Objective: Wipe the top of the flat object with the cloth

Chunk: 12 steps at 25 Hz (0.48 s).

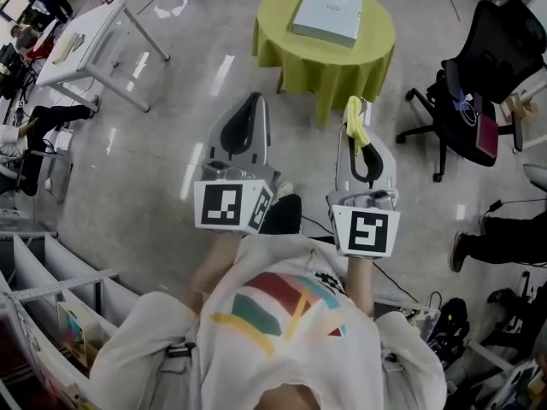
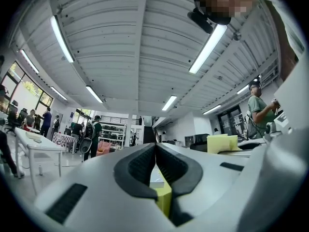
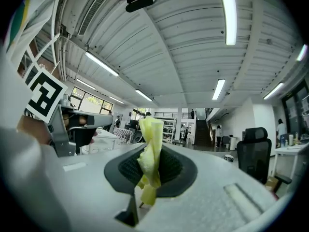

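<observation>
Left gripper point(image 2: 155, 148) fingers closed empty; floppy yellow cloth point(image 3: 150, 151) clamped in right gripper point(image 3: 153, 146) fingers could get dragged loose on the flat white box point(image 1: 326, 14) ahead.

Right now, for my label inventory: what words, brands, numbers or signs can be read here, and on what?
Nothing readable.
On the flat white object: small faint print, too small to read.
On the marker cubes: black-and-white square code patterns, no letters.
On the shirt: coloured shapes, no words.
On the cloth: no print.
</observation>
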Tool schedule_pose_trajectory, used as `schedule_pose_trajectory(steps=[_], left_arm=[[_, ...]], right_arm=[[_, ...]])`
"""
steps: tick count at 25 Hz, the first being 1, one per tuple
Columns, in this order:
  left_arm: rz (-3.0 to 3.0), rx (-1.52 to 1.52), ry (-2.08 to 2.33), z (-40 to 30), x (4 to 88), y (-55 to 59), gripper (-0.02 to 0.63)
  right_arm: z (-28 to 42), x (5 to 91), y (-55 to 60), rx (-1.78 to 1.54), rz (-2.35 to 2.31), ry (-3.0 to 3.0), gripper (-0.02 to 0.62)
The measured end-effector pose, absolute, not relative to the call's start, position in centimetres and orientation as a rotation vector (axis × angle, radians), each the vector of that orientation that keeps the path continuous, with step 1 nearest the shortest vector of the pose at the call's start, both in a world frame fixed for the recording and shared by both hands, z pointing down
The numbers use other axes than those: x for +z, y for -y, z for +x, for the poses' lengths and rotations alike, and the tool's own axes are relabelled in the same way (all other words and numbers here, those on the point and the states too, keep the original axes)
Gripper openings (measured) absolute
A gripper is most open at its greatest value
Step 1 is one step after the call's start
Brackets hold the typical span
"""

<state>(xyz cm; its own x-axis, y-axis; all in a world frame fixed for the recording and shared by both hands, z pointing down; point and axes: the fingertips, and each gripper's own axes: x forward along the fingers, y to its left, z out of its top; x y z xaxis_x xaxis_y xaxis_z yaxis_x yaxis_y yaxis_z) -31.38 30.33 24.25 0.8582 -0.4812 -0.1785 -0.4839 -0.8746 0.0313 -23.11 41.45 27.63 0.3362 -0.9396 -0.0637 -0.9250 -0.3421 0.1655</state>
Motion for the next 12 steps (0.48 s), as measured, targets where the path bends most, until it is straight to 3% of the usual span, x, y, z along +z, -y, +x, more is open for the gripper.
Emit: schedule_pose_trajectory(steps=[12], left_arm=[[-3.028,0.37,-0.668,-27.1,22.8,-28.6,0.014]], right_arm=[[-19.1,26.0,-40.3,-0.29,2.538,1.638,0.028]])
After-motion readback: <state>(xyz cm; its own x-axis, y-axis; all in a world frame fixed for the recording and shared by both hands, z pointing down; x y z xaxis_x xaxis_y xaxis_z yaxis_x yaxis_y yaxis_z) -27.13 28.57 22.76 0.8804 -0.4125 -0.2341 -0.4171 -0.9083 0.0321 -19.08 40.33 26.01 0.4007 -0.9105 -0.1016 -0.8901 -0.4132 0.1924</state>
